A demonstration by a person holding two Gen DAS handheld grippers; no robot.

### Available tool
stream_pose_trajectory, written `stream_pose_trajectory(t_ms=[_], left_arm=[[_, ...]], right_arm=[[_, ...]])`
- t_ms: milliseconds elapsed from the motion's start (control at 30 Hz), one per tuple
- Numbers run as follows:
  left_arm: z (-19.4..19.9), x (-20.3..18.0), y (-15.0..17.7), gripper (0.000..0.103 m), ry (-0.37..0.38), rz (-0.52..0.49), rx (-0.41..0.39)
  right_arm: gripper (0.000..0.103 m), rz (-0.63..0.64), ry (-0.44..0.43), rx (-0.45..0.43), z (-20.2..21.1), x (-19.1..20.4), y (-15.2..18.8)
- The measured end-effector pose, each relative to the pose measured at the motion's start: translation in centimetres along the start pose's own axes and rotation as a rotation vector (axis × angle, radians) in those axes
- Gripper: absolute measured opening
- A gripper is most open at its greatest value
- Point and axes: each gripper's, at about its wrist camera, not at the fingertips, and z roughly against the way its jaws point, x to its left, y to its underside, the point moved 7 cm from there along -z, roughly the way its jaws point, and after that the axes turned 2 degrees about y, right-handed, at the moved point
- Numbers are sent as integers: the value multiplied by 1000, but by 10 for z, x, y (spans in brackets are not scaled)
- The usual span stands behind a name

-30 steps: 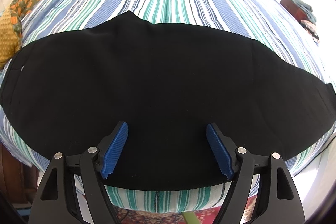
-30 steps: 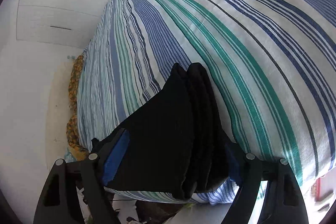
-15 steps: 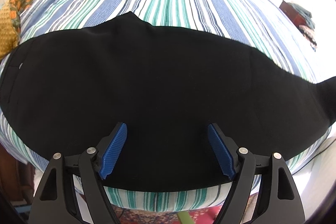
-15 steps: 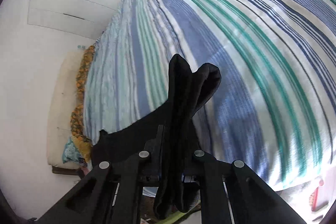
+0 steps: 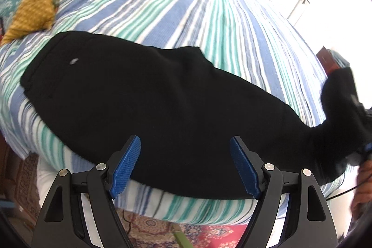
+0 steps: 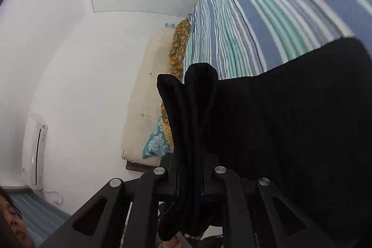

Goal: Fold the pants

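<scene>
- Left wrist view: the black pants [image 5: 148, 99] lie flat along the near edge of the bed [image 5: 209, 22], whose cover is striped blue, green and white. The waistband sits toward the left edge, and the leg end rises off the bed at the right edge. The left gripper [image 5: 184, 164] is spread wide with nothing between its blue pads [image 5: 126, 163], just over the pants' near side. A yellow and orange cloth [image 5: 34, 6] lies at the far left corner
- Right wrist view: the right gripper [image 6: 189, 187] is clamped tight on a bunched fold of the pants [image 6: 290, 122], lifted clear of the bed [image 6: 267, 4]; a white wall [image 6: 69, 62] fills the left
</scene>
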Motion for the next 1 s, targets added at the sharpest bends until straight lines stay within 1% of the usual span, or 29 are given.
stream_pose_trajectory(t_ms=[33,100,133,167,200,233,267,300,333,367,433,467,500,533,567,600,633,700,767,833,900,967,1000], left_arm=[[2,6,2,81,-6,10,-3],[3,17,8,81,-18,27,4],[3,22,11,81,-23,38,14],[4,27,14,81,-20,52,22],[5,29,17,81,-9,65,24],[8,31,19,81,8,75,21],[11,31,22,81,23,76,16],[13,29,23,81,39,71,11],[15,25,26,81,56,59,7],[16,18,27,81,85,39,6],[20,0,34,78,158,-6,2],[20,-11,34,75,193,-32,0],[19,-21,32,68,222,-56,1],[15,-31,30,61,245,-81,11],[9,-42,27,57,257,-104,25],[4,-48,24,49,261,-120,30],[-2,-54,21,45,258,-139,31],[-16,-63,15,44,223,-171,42],[-29,-68,13,44,196,-191,66],[-38,-70,11,44,154,-214,86],[-46,-72,14,44,107,-236,106],[-51,-73,17,44,85,-248,117],[-53,-73,17,39,78,-255,113]], right_arm=[[12,-3,-4,8,-25,-2,8],[12,33,23,29,-73,-6,26],[13,73,60,48,-96,-8,35],[18,147,143,77,-115,-12,45],[40,252,288,108,-132,-17,55],[54,374,426,143,-143,-22,65],[71,490,514,176,-149,-23,76],[73,585,566,193,-150,-22,85],[73,661,594,192,-142,-19,92],[76,723,615,180,-131,-13,97],[83,814,634,134,-98,-6,100],[90,850,646,97,-78,-3,103],[95,880,662,58,-54,-2,109],[95,901,684,23,-34,-1,106],[95,912,711,-8,-19,-2,103],[95,910,739,-38,-2,-4,103],[95,890,762,-66,18,-6,101],[95,810,776,-127,49,-9,92],[95,732,760,-212,66,-8,76],[95,690,747,-265,76,-6,64],[95,680,746,-280,80,-6,58],[95,672,743,-268,74,-8,56],[95,667,742,-261,71,-10,56]])
